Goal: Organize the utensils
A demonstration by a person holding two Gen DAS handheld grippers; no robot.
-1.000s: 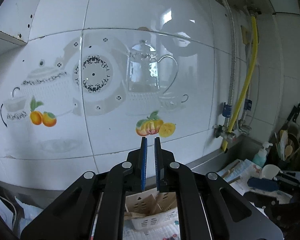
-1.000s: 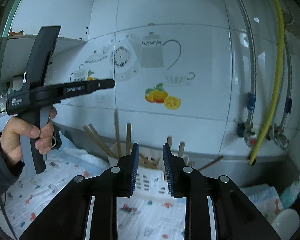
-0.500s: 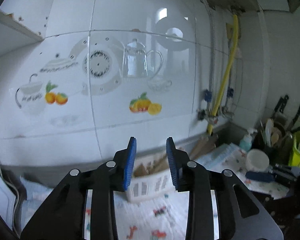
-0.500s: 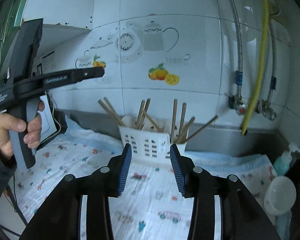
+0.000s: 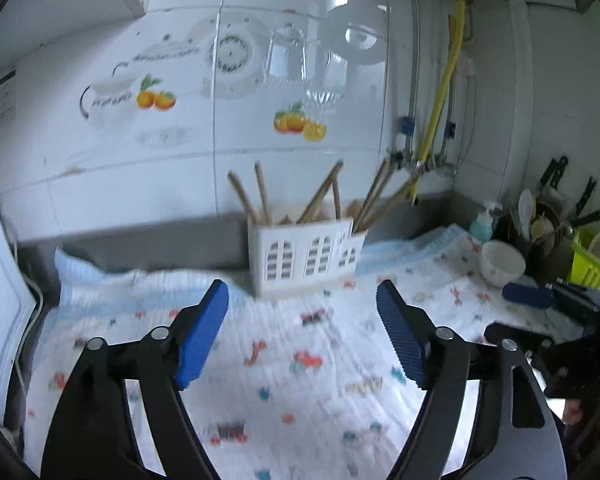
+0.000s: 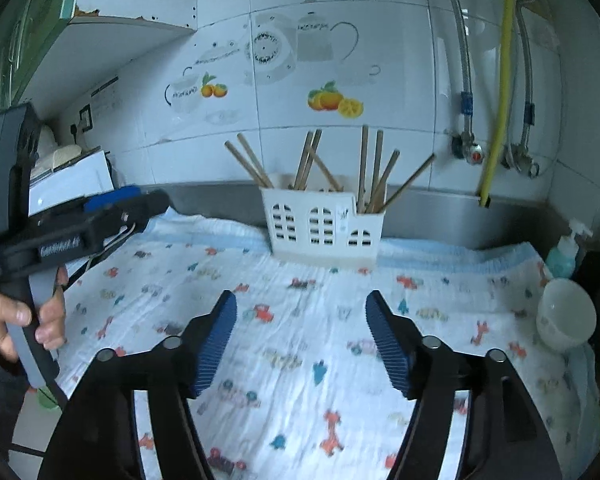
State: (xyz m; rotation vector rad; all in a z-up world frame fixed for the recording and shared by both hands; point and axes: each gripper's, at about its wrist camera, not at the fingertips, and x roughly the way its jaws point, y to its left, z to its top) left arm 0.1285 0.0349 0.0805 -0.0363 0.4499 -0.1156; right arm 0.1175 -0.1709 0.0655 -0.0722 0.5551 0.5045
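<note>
- My left gripper sits at the bottom of its own view, blue pads spread wide; its jaws have just been opening and nothing lies between them but printed cloth.
- My right gripper is likewise wide apart in the lower middle of its view, jaws just opened further, empty between the pads.
- At the left edge of the right wrist view my left hand grips the grey handle of the other tool.
- The white utensil holder stands in the centre of both views, at the far edge of the cloth against the wall, with wooden chopsticks leaning out of it at several angles.
- The counter is covered by a white cloth printed with small coloured cars and animals, with a pale blue border at the back.
- A white bowl sits at the right edge of the cloth, a blue-green soap bottle behind it.
- The wall is glossy white tile with teapot and fruit decals; a yellow hose and metal pipes run down the upper right.
- In the left wrist view, far right, dark-handled utensils crowd a corner beside a lime-green basket.
</note>
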